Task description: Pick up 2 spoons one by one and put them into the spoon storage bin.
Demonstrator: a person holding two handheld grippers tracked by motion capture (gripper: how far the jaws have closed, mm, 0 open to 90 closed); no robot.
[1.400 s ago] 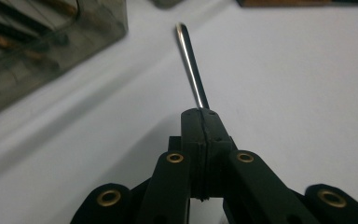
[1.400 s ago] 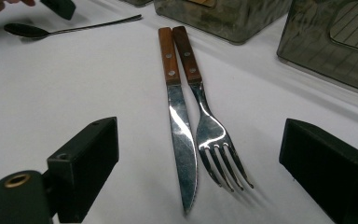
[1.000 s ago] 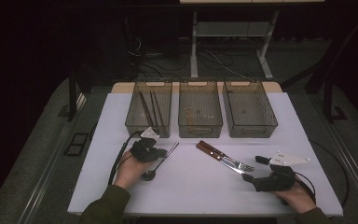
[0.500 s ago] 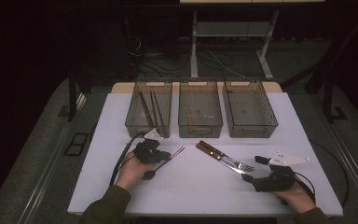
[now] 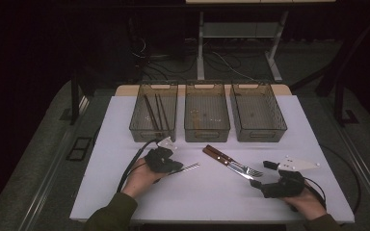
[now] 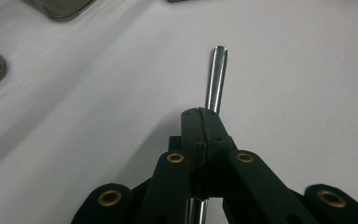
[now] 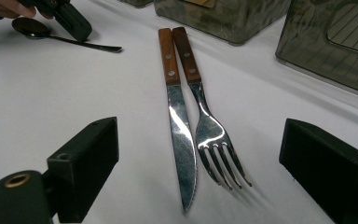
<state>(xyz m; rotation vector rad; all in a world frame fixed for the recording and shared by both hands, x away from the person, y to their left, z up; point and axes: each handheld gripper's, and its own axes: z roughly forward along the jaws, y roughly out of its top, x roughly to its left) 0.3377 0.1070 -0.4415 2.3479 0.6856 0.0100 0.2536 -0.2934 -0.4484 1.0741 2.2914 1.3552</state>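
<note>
My left gripper [image 5: 174, 166] [image 6: 201, 115] is shut on a metal spoon [image 5: 188, 168] at left of centre on the white table [image 5: 125, 192]. The spoon's handle [image 6: 216, 77] sticks out past the closed jaws. The right gripper view has that gripper [image 7: 72, 21] at top left, with the spoon's bowl [image 7: 31, 27] behind it. My right gripper [image 5: 263, 174] [image 7: 205, 151] stands open at the front right, low over the table. A wood-handled knife [image 5: 213, 155] [image 7: 179, 126] and fork [image 5: 243, 167] [image 7: 209, 133] lie side by side just ahead of its jaws, untouched.
Three translucent bins stand in a row at the back: the left bin [image 5: 139, 130] holds several dark sticks, the middle bin [image 5: 207, 137] has small bits, the right bin [image 5: 260, 137] looks bare. The table's front edge is close to both hands.
My left gripper has shifted slightly toward me with the spoon, and the handle has swung from pointing up-right to pointing more to the right. The right gripper has not moved.
</note>
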